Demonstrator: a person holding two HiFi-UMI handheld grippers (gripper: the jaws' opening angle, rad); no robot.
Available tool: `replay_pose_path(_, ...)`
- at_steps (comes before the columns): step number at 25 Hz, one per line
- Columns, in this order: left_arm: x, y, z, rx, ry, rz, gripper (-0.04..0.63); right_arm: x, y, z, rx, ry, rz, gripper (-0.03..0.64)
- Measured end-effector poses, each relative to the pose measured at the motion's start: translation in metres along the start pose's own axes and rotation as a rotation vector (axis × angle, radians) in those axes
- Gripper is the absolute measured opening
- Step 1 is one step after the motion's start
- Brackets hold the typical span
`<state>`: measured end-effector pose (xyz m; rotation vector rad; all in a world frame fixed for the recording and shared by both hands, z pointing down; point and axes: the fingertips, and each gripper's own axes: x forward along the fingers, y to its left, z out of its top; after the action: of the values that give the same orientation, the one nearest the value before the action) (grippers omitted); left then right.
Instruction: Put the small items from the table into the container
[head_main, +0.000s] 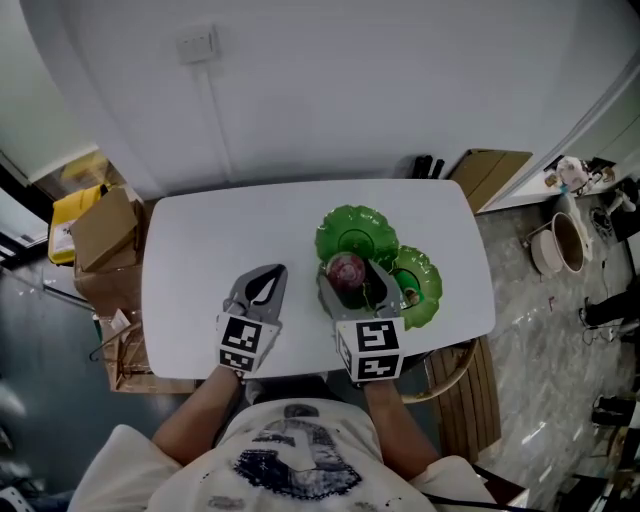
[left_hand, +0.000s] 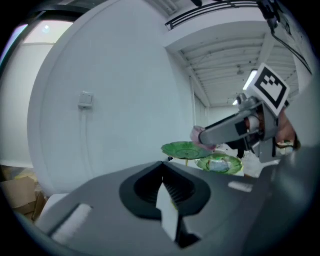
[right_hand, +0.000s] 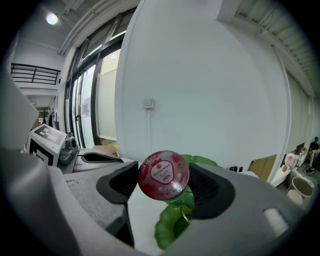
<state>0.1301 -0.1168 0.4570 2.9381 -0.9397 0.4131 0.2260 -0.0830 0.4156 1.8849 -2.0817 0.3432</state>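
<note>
White surface (head_main: 200, 250) mid-frame bears green plates (head_main: 357, 235); right tongs (head_main: 350, 277) pinch a red-lidded cup (right_hand: 163, 175), left tongs (head_main: 268, 274) are pressed together.

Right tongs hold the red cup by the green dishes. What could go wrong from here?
1. The cup is pinched on its round sides by the right tongs; it may slip.
2. The far dish and near dish look shallow; a dropped cup could roll onto the table.

Grey left gripper (head_main: 270, 272) and right gripper (head_main: 350, 272), marker cubes (head_main: 243, 343), white printed T-shirt (head_main: 290, 455)
</note>
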Motion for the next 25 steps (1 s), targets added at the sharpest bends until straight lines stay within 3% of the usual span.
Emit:
replay_pose_path(11, 0.046, -0.022, 0.02, 0.011, 0.001, 0.04, -0.009, 0.008, -0.055, 0.0, -0.002, -0.009, 0.036, 0.313)
replay_pose_path(25, 0.063, -0.024, 0.019, 0.0, 0.011, 0.115, -0.009, 0.024, -0.07, -0.014, -0.036, 0.04, 0.12, 0.313)
